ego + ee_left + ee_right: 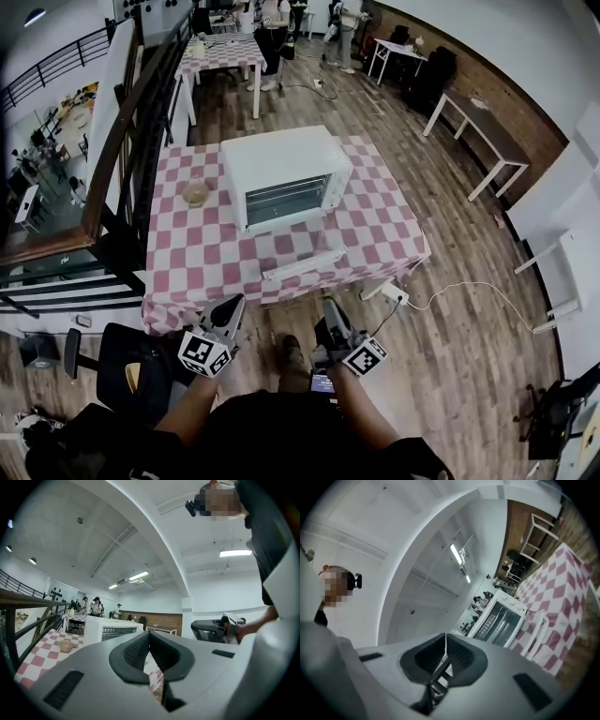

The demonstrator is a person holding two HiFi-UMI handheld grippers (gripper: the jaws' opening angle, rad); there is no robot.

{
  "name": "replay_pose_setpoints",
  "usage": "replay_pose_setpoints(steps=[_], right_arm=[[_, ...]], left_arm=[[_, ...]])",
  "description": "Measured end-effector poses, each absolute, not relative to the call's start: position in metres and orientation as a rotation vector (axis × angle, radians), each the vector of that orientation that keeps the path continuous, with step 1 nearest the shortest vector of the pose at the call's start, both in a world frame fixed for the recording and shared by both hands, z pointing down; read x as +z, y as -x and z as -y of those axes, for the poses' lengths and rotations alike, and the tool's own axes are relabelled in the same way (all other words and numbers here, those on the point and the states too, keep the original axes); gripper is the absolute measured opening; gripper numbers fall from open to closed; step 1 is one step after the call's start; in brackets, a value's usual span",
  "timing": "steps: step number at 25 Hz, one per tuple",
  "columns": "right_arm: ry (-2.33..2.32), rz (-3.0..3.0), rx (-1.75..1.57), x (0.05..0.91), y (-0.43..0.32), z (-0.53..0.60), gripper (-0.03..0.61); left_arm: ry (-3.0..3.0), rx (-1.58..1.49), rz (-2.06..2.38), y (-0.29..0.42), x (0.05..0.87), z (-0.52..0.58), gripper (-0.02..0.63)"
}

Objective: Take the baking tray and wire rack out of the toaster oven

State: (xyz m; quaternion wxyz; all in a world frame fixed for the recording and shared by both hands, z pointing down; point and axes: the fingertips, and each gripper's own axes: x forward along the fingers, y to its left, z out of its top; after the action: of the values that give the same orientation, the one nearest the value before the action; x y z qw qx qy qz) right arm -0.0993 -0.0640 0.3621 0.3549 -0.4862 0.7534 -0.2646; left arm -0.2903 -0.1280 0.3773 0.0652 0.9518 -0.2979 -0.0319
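A white toaster oven (281, 169) stands in the middle of a pink-and-white checked table (187, 272). Its door (305, 264) hangs open toward me. Wire bars of the rack (286, 199) show in the opening; I cannot make out the baking tray. Both grippers hover short of the table's near edge, apart from the oven. My left gripper (231, 306) is shut with nothing in it, and so is my right gripper (330, 309). The left gripper view has its shut jaws (149, 634) aimed at the oven (112, 630). The right gripper view, rolled sideways, has shut jaws (445, 638) below the open oven (499, 618).
A small tan bowl (195, 194) sits on the table left of the oven. A power strip (394, 293) with a white cable lies on the floor at the table's right corner. A black chair (122, 366) is at my left. A railing (122, 159) runs along the left.
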Motion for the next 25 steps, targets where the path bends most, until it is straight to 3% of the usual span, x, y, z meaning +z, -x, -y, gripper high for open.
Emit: replay_pose_setpoints(steps=[6,12,21,25], right_arm=[[1.128,-1.882,-0.754,0.38,0.056,0.142,0.02],[1.017,-1.81,-0.889,0.476,-0.026,0.146,0.063],[0.972,-1.631,-1.149,0.542,-0.049,0.276,0.214],[0.992,-1.574,-1.253,0.581,-0.05,0.324,0.219]], left_arm=[[-2.845,-0.079,0.995,0.269,0.396,0.181,-0.008],[-2.792,-0.052,1.123,0.198,0.476,0.149,-0.008],[-2.69,-0.044,1.26,0.179,0.484,0.215,-0.008],[-2.637,-0.012,1.319,0.182,0.495,0.236,-0.008]])
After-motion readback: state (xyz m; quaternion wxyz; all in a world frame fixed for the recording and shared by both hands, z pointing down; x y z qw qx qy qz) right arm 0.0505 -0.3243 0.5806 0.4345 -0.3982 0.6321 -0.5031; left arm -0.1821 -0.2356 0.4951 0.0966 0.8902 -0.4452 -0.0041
